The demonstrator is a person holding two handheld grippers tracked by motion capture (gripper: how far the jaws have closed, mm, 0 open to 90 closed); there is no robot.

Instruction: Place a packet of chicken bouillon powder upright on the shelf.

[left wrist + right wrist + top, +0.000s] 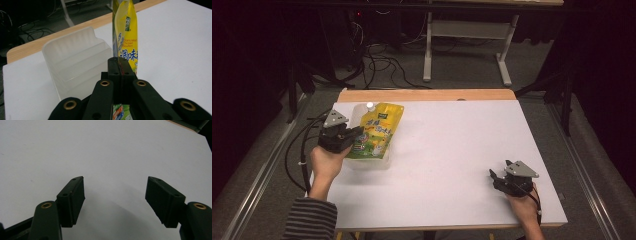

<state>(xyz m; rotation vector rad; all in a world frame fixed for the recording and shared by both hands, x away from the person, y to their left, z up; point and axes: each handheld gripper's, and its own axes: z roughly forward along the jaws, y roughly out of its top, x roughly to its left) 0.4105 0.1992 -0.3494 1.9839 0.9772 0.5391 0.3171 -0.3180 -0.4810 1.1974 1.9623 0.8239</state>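
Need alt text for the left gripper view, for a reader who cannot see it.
The left gripper, black jaws shut, pinches a yellow printed plastic pouch that rises upright beyond them. A translucent ribbed plastic container stands beside it on the white table.

glossy yellow foil pouch (125, 37), ribbed translucent plastic holder (77, 62) (frosted), matt white table (452, 165).
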